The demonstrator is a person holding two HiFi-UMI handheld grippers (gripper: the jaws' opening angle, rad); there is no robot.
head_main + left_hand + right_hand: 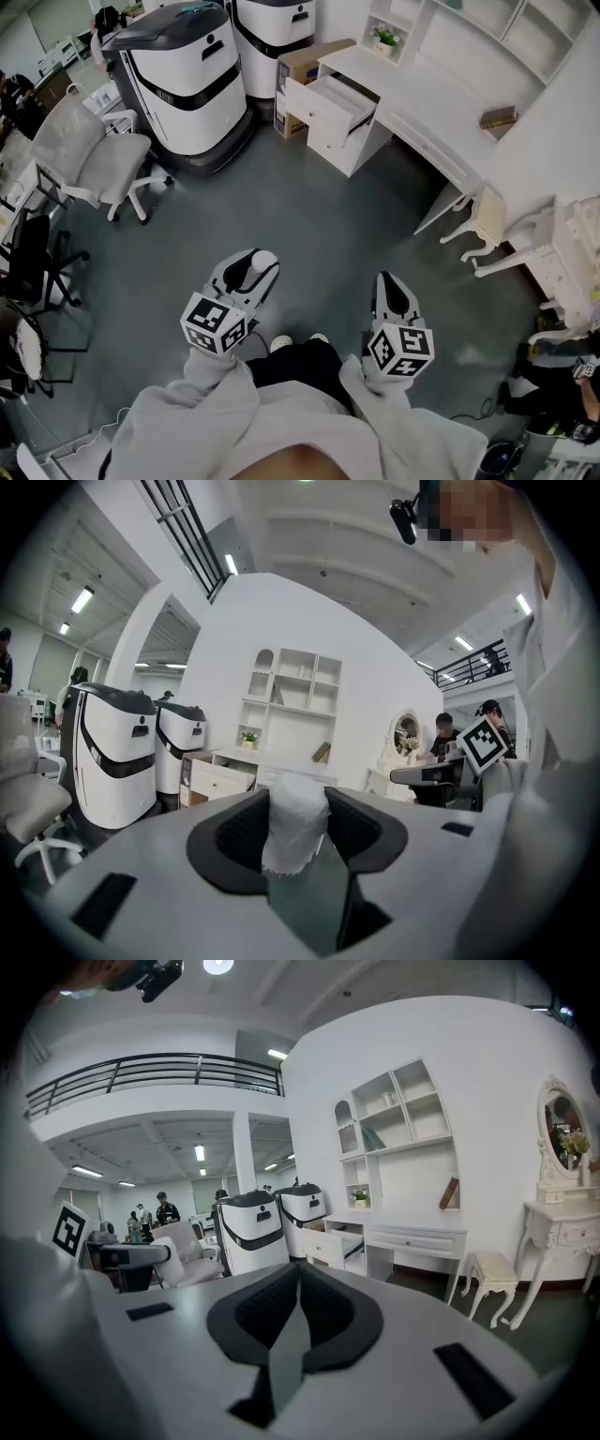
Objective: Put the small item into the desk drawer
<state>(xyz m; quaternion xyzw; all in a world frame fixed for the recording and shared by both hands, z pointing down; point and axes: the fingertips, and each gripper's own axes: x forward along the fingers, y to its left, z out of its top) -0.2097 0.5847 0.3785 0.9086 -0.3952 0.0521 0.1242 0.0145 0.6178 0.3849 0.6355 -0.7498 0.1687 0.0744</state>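
Slippage is the risk: fingers of the left gripper [251,270] clamp the small white crumpled wad [295,817], which looks soft, while the open white drawer [339,101] of the white table [412,101] lies well apart at one o'clock. Fingers of the right gripper [298,1312] are together, empty.

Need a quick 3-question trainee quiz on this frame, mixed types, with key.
1. Which gripper holds the white item?
A. left gripper
B. right gripper
C. neither
2. True or false: the drawer is shut.
3. Fill in: the jaws of the right gripper stand ____, with nothing between them.

Key:
1. A
2. False, it is pulled open.
3. together
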